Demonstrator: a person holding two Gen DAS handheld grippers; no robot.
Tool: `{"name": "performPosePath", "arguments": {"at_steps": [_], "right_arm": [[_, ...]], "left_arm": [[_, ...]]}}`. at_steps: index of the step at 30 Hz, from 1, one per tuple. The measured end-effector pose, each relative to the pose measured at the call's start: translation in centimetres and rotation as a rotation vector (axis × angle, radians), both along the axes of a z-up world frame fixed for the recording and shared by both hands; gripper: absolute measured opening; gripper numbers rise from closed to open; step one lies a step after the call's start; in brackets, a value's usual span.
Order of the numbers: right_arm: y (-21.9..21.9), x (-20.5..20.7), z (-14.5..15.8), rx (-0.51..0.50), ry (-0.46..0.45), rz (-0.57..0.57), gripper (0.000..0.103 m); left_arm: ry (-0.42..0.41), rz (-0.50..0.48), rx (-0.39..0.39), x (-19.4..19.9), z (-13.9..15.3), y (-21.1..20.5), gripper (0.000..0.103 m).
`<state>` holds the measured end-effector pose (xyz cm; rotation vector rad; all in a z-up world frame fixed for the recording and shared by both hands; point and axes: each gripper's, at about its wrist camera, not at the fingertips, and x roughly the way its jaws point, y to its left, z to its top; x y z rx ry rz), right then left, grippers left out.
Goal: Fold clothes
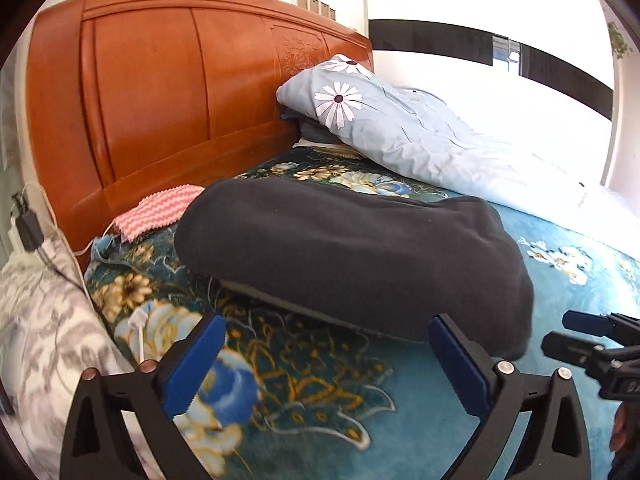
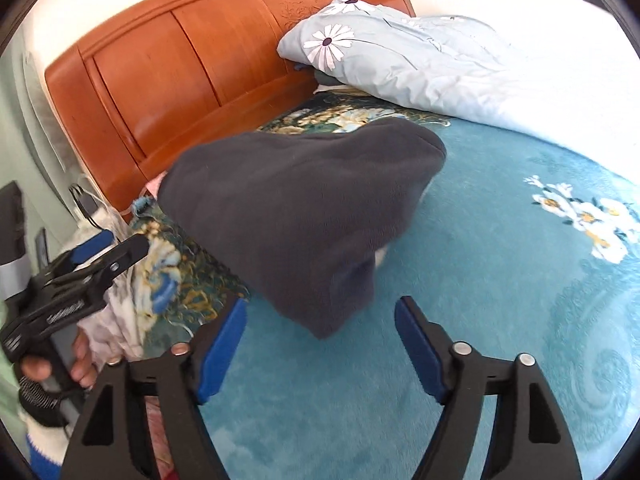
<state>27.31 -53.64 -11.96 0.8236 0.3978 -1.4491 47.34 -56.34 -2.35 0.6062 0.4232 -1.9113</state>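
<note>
Your dark grey fleece garment (image 1: 352,256) lies on the bed's floral blanket (image 1: 304,384), already bundled into a thick, doubled mass, with the wooden headboard (image 1: 168,92) beyond it on the far side. Left tongs (image 1: 326,356) stand apart and empty, just near of the garment's near edge. Right tongs (image 2: 320,340) likewise stand apart and empty, with the garment's lowest corner hanging between and just beyond the blue pads (image 2: 222,344).

Judgement: you are between folds, with a fold laid and nothing held. The bundle looks uneven, one end bulkier. The next move calls for each pair of tongs to close on a near corner or edge, taking all layers together, then carrying them evenly across. A pink zigzag cloth (image 1: 156,212) lies far left, untouched.
</note>
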Motion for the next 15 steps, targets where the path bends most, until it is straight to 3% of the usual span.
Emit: {"name": "performPosePath", "arguments": {"at_steps": [2,3,4,6,15], "right_arm": [[0.5,0.7,-0.4,0.015,0.040,-0.006,0.078],[0.7,1.0,-0.6,0.026,0.057,-0.012,0.082],[1.0,1.2,-0.8,0.031,0.068,-0.019,0.093],[1.5,1.5,-1.0,0.031,0.090,-0.032,0.100],[4.1,2.6,-0.6,0.015,0.247,-0.122,0.101]], "left_arm": [[0.010,-0.019,0.027,-0.3,-0.8,1.1,0.103],[0.015,-0.028,0.040,-0.4,-1.2,1.6,0.103],[0.010,-0.029,0.049,-0.5,-1.5,2.1,0.103],[0.009,-0.021,0.063,-0.6,-2.2,3.0,0.103],[0.030,0.047,0.115,-0.3,-3.7,5.2,0.103]]}}
